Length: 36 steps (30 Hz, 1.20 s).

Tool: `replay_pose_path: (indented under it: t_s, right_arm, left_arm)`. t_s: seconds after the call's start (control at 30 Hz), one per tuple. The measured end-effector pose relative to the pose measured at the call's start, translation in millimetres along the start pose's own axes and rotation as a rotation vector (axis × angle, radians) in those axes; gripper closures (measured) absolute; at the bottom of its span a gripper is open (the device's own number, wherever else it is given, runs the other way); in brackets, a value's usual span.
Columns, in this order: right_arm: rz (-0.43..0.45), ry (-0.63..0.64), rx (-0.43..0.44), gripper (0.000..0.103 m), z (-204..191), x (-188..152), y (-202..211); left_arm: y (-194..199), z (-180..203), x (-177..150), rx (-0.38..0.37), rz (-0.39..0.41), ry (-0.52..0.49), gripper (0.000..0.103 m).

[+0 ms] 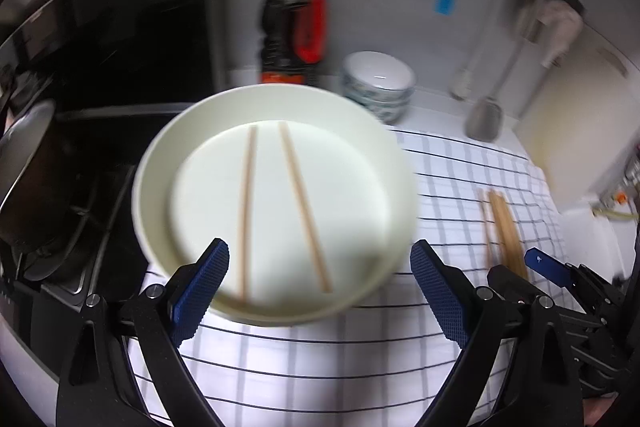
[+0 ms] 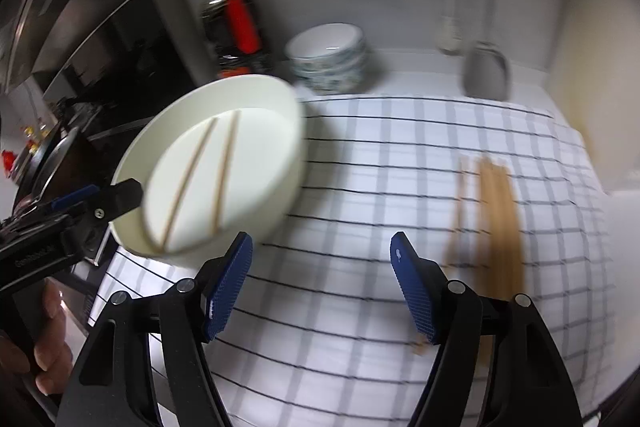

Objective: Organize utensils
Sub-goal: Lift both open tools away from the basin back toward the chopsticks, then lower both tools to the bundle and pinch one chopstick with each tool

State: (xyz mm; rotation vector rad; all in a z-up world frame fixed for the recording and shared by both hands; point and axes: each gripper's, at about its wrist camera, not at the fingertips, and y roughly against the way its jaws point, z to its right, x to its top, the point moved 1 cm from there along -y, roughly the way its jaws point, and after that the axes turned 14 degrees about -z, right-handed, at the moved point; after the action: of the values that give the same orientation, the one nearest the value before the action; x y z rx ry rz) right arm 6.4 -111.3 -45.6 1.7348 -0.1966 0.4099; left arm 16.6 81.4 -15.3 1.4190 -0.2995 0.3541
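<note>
Chopsticks everywhere here. Two chopsticks (image 1: 280, 211) lie in the round white bowl (image 1: 160, 163), which sits on the left edge of the checked cloth (image 1: 320, 367) right by the stove. They run front to back, a bit splayed, closer together at the far ends. A loose bunch of chopsticks (image 2: 496, 219) lies straight on the cloth well to the right of the bowl, also pointing away from the cameras.

Left gripper (image 1: 320, 291) is spread wide, nothing between the blue pads, hovering over the near rim of the bowl. Right gripper (image 2: 322, 287) is also open and empty, over bare cloth between bowl and bunch.

Right view shows the whole bunch plus a hand (image 2: 44, 343) gripping the left tool; left view only catches part of the bunch, but gives the bowl dead-on. Both show the soy sauce bottle (image 1: 294, 23), stacked patterned bowls (image 1: 378, 83) and a hanging spatula (image 1: 484, 119) at the back.
</note>
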Motion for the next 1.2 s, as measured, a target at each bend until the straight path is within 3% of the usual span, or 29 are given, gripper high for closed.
replay_pose_path:
  t_s: [0.23,0.57,0.87,1.2]
  right_arm:
    - [0.013,-0.104,-0.070,0.035,66.0,-31.6,20.5]
    - [0.014,-0.194,-0.134,0.035,141.0,-61.4,19.3]
    - [-0.007,-0.227,-0.145,0.035,180.5,-72.3,-10.6]
    - [-0.026,-0.216,-0.145,0.035,198.9,-62.3,-42.1]
  left_arm:
    - [-7.1,67.2,-10.0,-0.081,-0.016,-0.088,0.010]
    - [-43.0,141.5,-25.7,-0.093,-0.044,-0.178,0.010]
    - [-92.5,174.0,-34.4,-0.057,-0.093,-0.204,0.010]
    - [-130.5,181.9,-33.4,-0.011,-0.136,-0.194,0.010]
